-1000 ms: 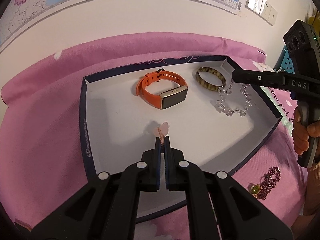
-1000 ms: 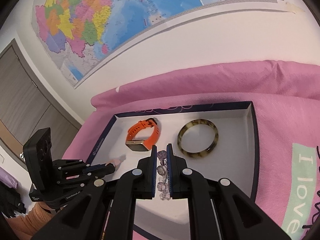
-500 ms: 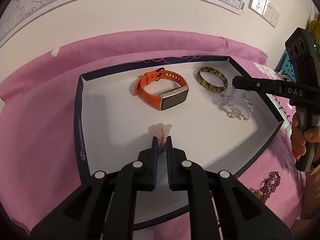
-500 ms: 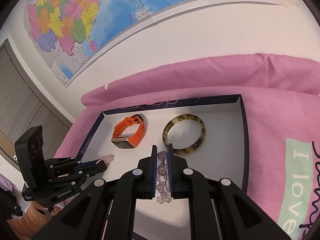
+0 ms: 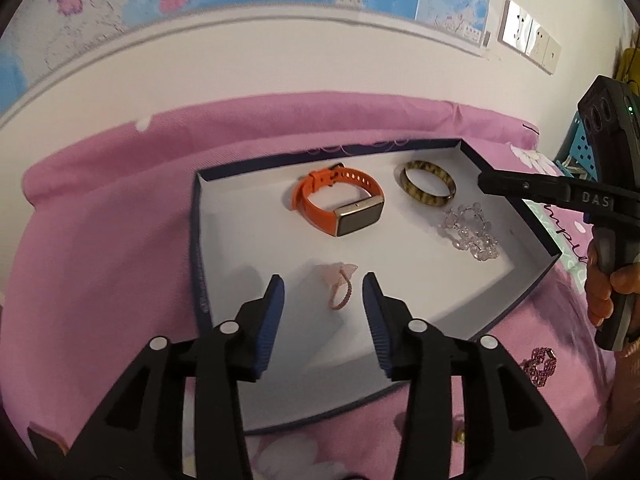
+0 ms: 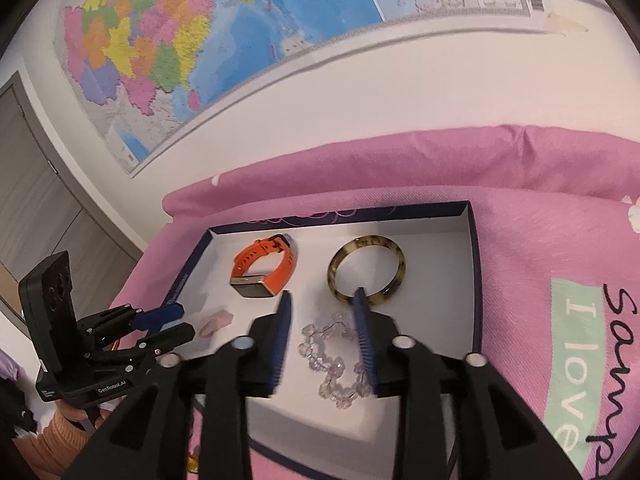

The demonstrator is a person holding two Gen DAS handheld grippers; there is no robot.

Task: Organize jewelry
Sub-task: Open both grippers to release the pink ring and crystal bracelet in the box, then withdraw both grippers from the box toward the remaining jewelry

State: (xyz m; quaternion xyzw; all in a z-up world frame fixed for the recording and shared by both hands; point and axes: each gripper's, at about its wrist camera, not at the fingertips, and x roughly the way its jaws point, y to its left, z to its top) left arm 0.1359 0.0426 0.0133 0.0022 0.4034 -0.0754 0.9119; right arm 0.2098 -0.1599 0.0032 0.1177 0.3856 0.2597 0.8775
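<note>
A shallow navy box with a white floor (image 5: 248, 248) lies on pink cloth. In it are an orange watch (image 5: 340, 204), a tortoiseshell bangle (image 5: 428, 184), a clear bead bracelet (image 5: 472, 232) and a small pink ring with a flower (image 5: 342, 284). My left gripper (image 5: 323, 286) is open, its jaws either side of the pink ring, which lies on the box floor. My right gripper (image 6: 323, 298) is open above the bead bracelet (image 6: 336, 360), which lies loose on the floor. The watch (image 6: 264, 268) and bangle (image 6: 366, 272) lie beyond it.
A magenta beaded piece (image 5: 540, 366) lies on the pink cloth outside the box's front right corner. A white wall with a map (image 6: 240, 40) stands behind. The right gripper's body (image 5: 608, 200) hangs over the box's right rim.
Both grippers have opened. The left has let go of the pink ring and the right has let go of the bead bracelet; both pieces now lie on the box floor.
</note>
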